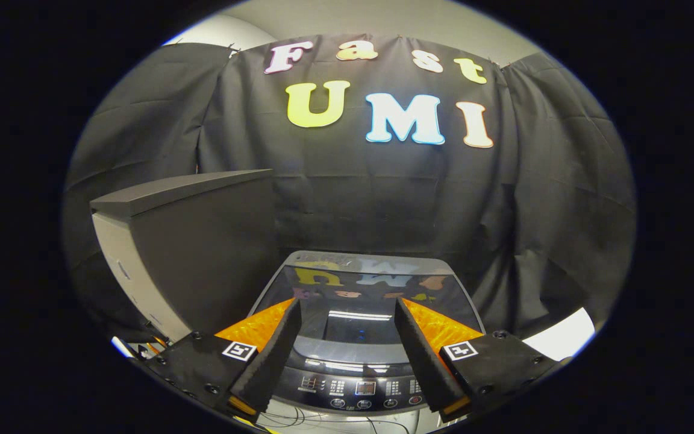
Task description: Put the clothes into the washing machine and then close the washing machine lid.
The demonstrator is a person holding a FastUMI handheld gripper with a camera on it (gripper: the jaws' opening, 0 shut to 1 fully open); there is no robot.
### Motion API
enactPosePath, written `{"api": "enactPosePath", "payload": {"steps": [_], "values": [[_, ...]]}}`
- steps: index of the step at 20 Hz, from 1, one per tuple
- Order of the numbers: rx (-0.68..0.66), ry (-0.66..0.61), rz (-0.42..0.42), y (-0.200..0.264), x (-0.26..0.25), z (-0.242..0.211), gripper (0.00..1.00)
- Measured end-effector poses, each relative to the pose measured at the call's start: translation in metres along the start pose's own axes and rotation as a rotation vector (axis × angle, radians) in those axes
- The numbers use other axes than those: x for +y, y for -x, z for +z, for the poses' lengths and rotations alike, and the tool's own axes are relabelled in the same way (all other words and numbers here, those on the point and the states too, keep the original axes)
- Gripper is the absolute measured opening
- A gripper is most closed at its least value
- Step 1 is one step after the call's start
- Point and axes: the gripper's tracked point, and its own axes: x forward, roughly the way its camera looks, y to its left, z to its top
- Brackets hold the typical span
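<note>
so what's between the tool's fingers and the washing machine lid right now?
Nothing. In the gripper view the tool is open and empty above the washing machine; the gap between the fingers shows the shut glossy lid and control panel.

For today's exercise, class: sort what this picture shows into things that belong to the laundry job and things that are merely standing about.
Belongs to the job:
- washing machine, below and ahead of the fingers
- its glass lid, lying down flat
- hand-held gripper, fingers spread apart with nothing between them

Merely standing about:
- grey cabinet, beside the machine
- loose cables in front of the machine
</note>
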Motion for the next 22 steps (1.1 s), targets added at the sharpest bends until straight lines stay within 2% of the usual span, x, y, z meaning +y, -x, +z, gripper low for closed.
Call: {"api": "enactPosePath", "payload": {"steps": [4,7,15,22], "values": [[-0.047,0.061,0.027,0.037,0.007,0.004,0.97],[-0.080,0.057,0.036,0.069,0.008,0.005,0.98],[-0.202,0.010,-0.021,0.145,0.002,0.035,0.98],[-0.270,-0.022,-0.068,0.202,-0.027,0.059,0.98]]}}
